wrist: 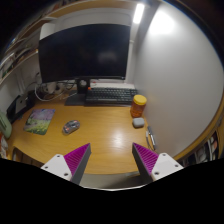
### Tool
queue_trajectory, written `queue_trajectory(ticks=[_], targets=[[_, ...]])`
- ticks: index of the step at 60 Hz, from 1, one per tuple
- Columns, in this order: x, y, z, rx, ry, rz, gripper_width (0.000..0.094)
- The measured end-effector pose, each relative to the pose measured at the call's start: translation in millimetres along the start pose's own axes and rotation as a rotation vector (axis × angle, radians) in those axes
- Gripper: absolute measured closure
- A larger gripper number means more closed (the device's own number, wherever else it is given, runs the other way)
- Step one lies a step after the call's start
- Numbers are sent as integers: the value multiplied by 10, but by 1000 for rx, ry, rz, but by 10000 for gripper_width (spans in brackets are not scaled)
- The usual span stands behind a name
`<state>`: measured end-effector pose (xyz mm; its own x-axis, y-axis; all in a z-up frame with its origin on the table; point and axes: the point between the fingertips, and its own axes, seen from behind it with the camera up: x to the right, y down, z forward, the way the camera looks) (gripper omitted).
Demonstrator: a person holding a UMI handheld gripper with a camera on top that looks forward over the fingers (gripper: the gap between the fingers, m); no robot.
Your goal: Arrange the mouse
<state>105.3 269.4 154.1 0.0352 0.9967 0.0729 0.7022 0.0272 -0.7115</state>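
A small grey mouse lies on the wooden desk, ahead and to the left of my fingers, with a cable running back from it. My gripper is open and empty, held above the desk's near part. Its magenta pads stand wide apart with bare desk between them. The mouse is well beyond the left finger.
A dark monitor stands at the back with a keyboard in front. An orange jar and a small pale object sit right of centre. A pen-like item lies near the right finger. A green packet lies left.
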Motion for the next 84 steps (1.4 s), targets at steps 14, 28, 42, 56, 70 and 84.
queue_trajectory(ticks=[14,28,42,56,70,84], targets=[[-635,58,16,-10,-67,-56,75],[-1293,130,-4,-28,-124,-78,71],[-1778,173,97,-30,-127,-63,73],[-2060,173,350,-7,-71,-3,71],[-2226,135,798,71,-35,40,71],[-2316,125,1313,103,-17,27,72]])
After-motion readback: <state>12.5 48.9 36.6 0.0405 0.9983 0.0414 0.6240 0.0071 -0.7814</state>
